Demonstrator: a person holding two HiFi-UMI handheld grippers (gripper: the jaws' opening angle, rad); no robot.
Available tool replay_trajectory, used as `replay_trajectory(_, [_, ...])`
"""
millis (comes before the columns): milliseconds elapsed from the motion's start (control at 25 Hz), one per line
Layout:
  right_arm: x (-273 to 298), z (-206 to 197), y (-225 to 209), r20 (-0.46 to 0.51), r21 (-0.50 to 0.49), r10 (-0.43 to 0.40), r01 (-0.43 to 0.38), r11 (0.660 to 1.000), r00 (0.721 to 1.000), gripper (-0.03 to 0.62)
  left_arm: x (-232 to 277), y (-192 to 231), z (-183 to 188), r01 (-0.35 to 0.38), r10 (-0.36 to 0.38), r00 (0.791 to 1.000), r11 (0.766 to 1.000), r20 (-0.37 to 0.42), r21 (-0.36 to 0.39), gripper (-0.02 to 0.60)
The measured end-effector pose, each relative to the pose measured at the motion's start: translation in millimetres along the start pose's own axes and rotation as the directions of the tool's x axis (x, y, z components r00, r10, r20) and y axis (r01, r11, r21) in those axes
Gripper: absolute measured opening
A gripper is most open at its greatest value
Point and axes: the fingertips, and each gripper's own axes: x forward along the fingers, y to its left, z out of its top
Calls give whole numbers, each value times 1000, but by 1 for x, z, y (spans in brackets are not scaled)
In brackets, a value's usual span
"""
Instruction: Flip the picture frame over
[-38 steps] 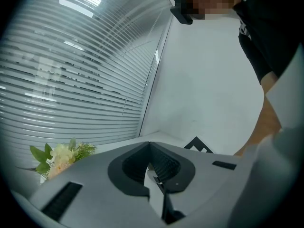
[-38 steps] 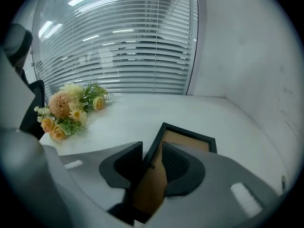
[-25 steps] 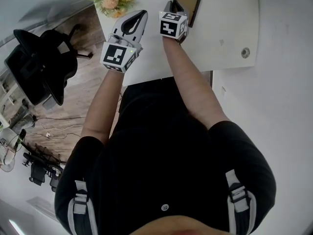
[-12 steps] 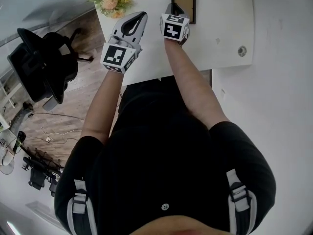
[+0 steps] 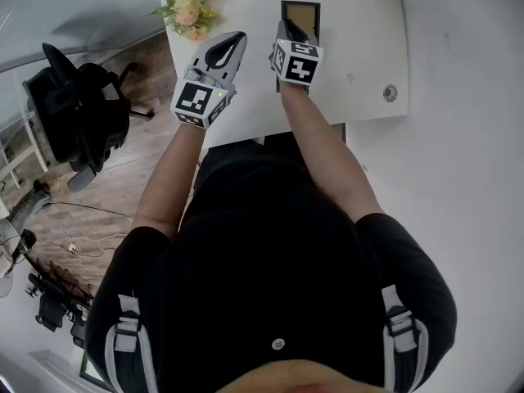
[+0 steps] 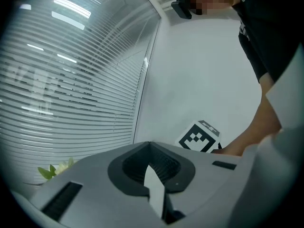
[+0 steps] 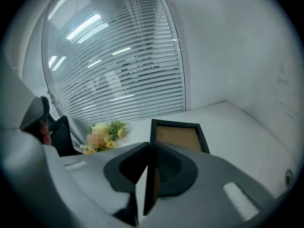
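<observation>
**Right gripper, frame and table at the start of the flip.** The right gripper [image 7: 148, 151] has its jaws narrowed onto the near edge of the picture frame [image 7: 178, 137]. The jaws have just been closing, and the black moulding shows edge-on between the pads. Beyond the jaws the frame runs away from the gripper, its brown panel inside the black border facing upward (whether this is the backing board or the display side cannot be told). In the head view the frame [image 5: 300, 23] sits over the far part of the white table [image 5: 360, 47], just ahead of the right gripper. The held edge appears raised, but no view shows whether the far edge touches the tabletop.

The left gripper [image 6: 150, 148] hovers beside the right one, jaws drawn together with nothing between them, and takes no part in the grip. A bunch of flowers [image 5: 190, 5] lies at the table's left corner, well apart from the frame. An office chair [image 5: 78, 109] stands on the floor beyond.

**Progress, as judged:** the grasp is made and the lift seems under way. The turn-over itself, and setting the frame down on its other face, are not yet done.
</observation>
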Motion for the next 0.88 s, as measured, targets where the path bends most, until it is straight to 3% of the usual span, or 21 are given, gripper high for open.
replay_trajectory(280, [-36, 7, 4, -17, 59, 105, -104, 993, 994, 49, -11, -16, 13, -7, 7, 1000, 1000, 15, 2, 3])
replay_trajectory(600, [-52, 10, 0, -38, 114, 243, -237, 965, 969, 49, -4, -28, 23, -48, 48, 998, 999, 27, 1, 3])
replay_trajectory(720, [-50, 14, -1, -29, 155, 310, -302, 940, 950, 49, -1, -28, 17, -80, 80, 997, 997, 11, -8, 3])
replay_trajectory(880, [-50, 19, -1, 13, 254, 410, -400, 881, 912, 49, 5, -31, 17, -116, 116, 993, 993, 1, -2, 3])
